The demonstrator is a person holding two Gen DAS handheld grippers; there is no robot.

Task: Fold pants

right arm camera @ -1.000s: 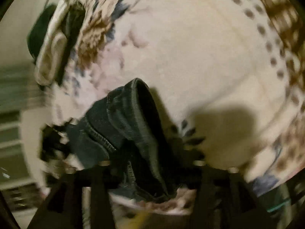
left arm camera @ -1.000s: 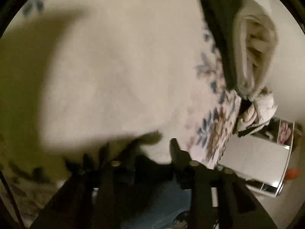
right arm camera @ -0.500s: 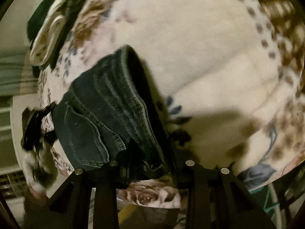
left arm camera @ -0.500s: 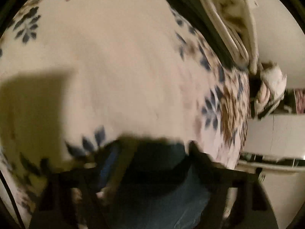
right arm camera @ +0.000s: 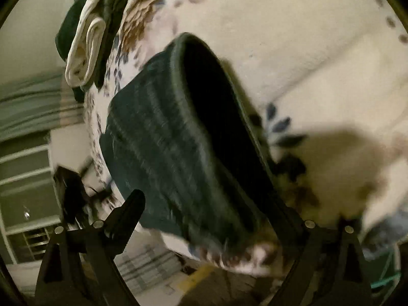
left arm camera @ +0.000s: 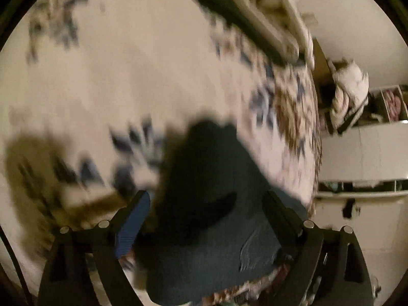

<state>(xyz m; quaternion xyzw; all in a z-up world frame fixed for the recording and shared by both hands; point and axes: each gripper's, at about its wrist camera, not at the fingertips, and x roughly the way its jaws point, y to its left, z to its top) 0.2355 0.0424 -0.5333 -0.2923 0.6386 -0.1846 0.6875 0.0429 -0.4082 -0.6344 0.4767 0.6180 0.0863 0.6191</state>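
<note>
Dark denim — the pants (right arm camera: 178, 140) lie folded on the flowered bedspread (left arm camera: 127, 63) near its edge. Our left gripper (left arm camera: 206, 204) and right gripper (right arm camera: 211, 204) are both opening, fingers spread with cloth between them, unpinched. We judge it heavy, limp, thick-seamed — best pinched at a folded edge. No readable labels.
</note>
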